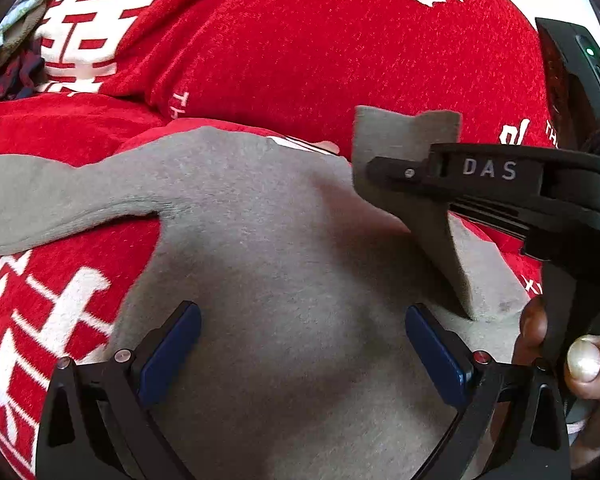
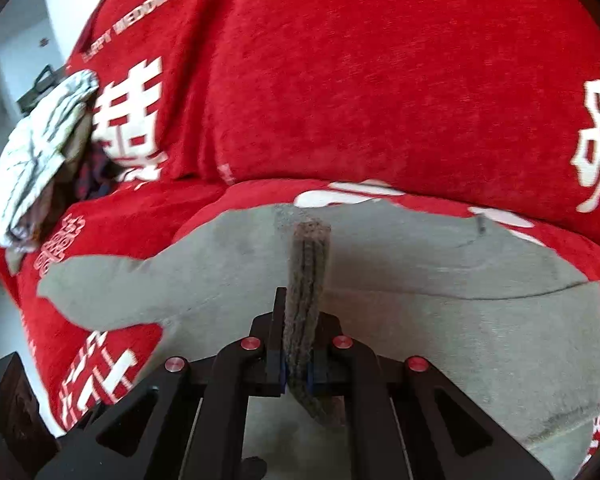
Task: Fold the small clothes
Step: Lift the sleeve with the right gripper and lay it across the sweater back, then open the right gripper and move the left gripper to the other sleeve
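A small grey garment (image 1: 268,240) lies spread on a red blanket with white characters (image 1: 300,40); one sleeve stretches to the left. My left gripper (image 1: 302,344) is open just above the grey cloth, its blue pads (image 1: 172,356) apart. My right gripper (image 1: 384,172) comes in from the right, shut on a lifted grey sleeve (image 1: 400,136). In the right wrist view the right gripper (image 2: 296,360) pinches that bunched sleeve (image 2: 308,280) upright above the garment (image 2: 440,320).
A pile of white, grey and dark clothes (image 2: 40,152) sits at the far left on the red blanket (image 2: 340,80). The same pile shows at the top left in the left wrist view (image 1: 24,32). A person's fingers (image 1: 584,360) hold the right gripper's handle.
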`<act>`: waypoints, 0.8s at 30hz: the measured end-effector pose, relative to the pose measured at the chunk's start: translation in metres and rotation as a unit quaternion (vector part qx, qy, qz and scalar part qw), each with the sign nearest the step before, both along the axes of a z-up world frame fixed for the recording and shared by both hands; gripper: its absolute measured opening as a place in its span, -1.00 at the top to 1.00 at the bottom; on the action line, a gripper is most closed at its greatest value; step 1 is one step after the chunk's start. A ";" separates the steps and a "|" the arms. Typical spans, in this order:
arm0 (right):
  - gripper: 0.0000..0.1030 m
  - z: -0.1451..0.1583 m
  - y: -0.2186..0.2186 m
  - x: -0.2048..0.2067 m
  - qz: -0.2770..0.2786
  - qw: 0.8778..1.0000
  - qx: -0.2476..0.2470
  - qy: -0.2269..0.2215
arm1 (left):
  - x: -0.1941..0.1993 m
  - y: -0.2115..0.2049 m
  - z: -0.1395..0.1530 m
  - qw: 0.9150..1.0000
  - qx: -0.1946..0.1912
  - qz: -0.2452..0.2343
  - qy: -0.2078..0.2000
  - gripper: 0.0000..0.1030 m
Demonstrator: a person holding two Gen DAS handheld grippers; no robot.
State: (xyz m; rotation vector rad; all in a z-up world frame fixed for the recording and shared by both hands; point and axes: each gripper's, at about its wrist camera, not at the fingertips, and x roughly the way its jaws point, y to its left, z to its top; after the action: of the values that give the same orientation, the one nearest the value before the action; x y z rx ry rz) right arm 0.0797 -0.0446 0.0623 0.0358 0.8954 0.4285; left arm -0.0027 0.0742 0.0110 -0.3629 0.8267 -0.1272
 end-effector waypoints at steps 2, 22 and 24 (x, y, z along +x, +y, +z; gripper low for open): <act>0.87 -0.001 0.008 -0.001 0.016 1.000 -0.004 -0.001 | -0.003 0.005 -0.001 1.000 -0.005 0.004 -0.001 -0.99; -0.27 0.019 -0.003 -0.004 0.025 0.999 0.003 -0.025 | -0.005 0.009 0.002 1.000 0.002 0.019 0.015 -0.99; -0.41 0.030 -0.030 -0.018 -0.002 0.999 0.016 -0.049 | -0.007 0.010 0.005 0.999 0.006 0.024 0.022 -0.99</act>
State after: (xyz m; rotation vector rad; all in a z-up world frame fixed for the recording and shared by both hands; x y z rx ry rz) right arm 0.0618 -0.0742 0.0926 0.0456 0.7926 0.4379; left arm -0.0099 0.0842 0.0156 -0.3752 0.8614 -0.0698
